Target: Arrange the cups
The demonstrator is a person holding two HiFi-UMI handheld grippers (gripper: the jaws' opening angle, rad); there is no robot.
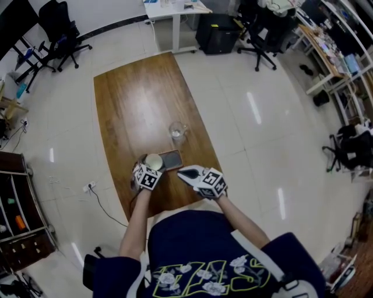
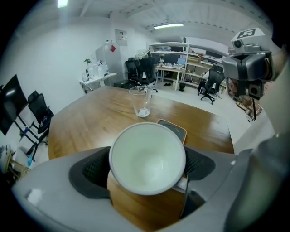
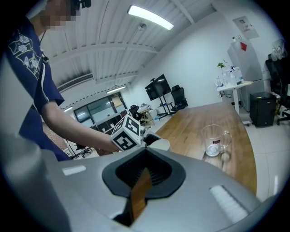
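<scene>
A white cup (image 1: 154,160) stands between the jaws of my left gripper (image 1: 150,167) near the front of the wooden table (image 1: 134,99). In the left gripper view the dark pads (image 2: 90,171) press both sides of the cup (image 2: 147,154), whose empty inside faces the camera. A clear glass mug (image 1: 177,132) stands upright farther back, also seen as the mug (image 2: 140,102) and the mug (image 3: 214,140). My right gripper (image 1: 182,173) hovers to the right of the cup, shut with nothing in it (image 3: 144,174).
A dark flat device with an orange rim (image 1: 172,159) lies just right of the cup, also visible as the device (image 2: 174,128). The table's front edge is close to the person's body. Office chairs (image 1: 61,35), a white desk (image 1: 175,11) and a dark shelf (image 1: 17,209) stand around on the tiled floor.
</scene>
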